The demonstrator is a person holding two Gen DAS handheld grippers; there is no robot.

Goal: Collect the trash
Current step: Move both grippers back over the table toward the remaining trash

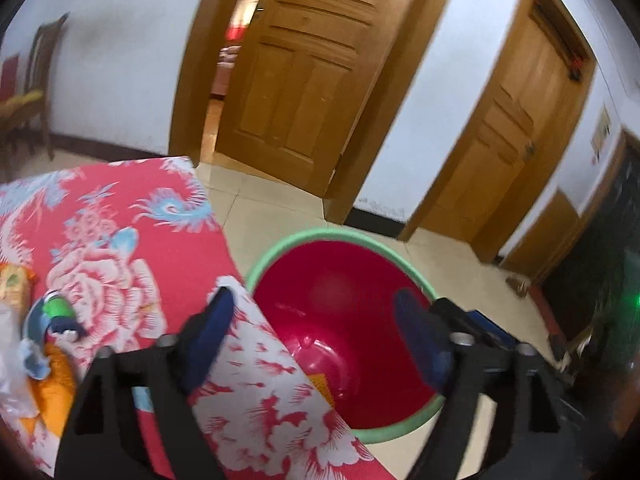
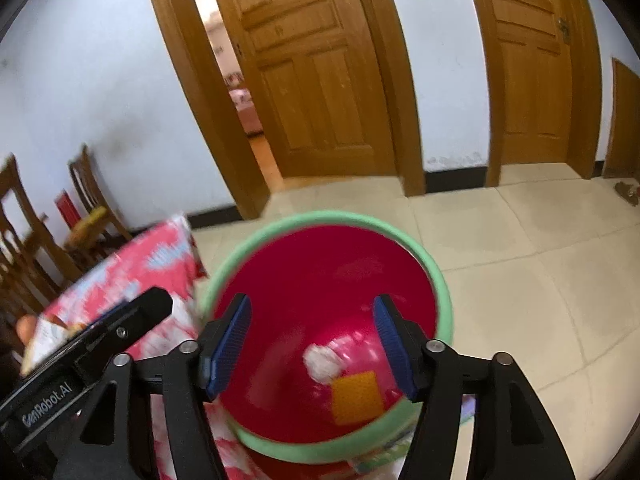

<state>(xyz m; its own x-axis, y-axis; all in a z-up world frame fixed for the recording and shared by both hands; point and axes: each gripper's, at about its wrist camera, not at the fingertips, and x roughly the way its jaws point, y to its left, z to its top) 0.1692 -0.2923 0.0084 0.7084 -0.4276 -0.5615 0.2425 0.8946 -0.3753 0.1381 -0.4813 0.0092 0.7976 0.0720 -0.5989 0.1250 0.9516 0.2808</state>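
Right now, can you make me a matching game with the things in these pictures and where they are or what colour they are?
Things:
1. bin
2. orange square
3. white wad
4. tablecloth

Descriptions:
A. red with big pink and blue flowers, beside the bin
B. red inside with a green rim
C. flat, lying at the bottom of the bin
D. crumpled, lying in the bin next to the flat piece

Pairs: 1-B, 2-C, 3-D, 4-A
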